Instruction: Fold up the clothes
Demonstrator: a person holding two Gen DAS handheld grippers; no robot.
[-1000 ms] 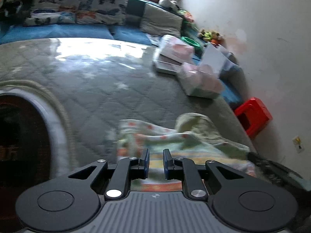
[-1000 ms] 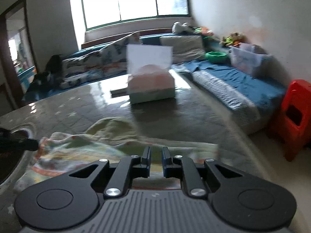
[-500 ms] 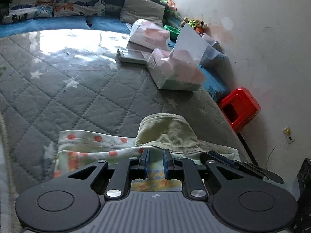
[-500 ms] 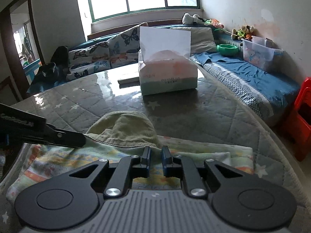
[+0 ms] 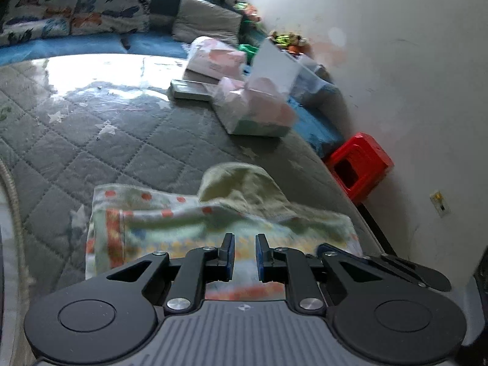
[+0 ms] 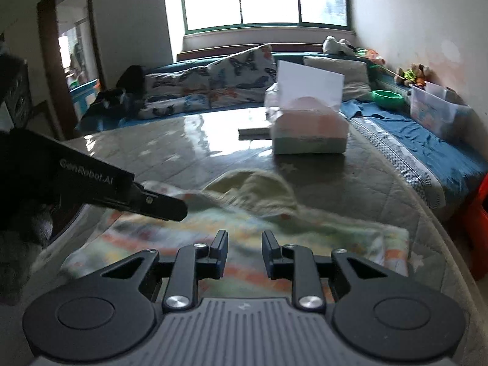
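Lay flat on the grey quilted star-print table cover (image 5: pixel 128 152), a folded pastel garment with orange dots and stripes and a pale yellow-green hood (image 5: pixel 195 225), long axis running from 9 to 3 o'clock across both views, hood bulging toward 12 o'clock. Sat just ahead of and beneath the left black two-finger gripper (image 5: pixel 244 254), at its 12 o'clock; jaws narrowly parted, blue pads a slit apart over the near edge, whether pinching cloth impossible to tell. Likewise lay at 12 o'clock of the right black two-finger gripper (image 6: pixel 245 251), jaws opening, cloth seen through the gap, pads not pressing on it. Stood farther off at 12 to 1 o'clock, a pink and mint tissue pack with a white sheet upright (image 6: pixel 308 128).
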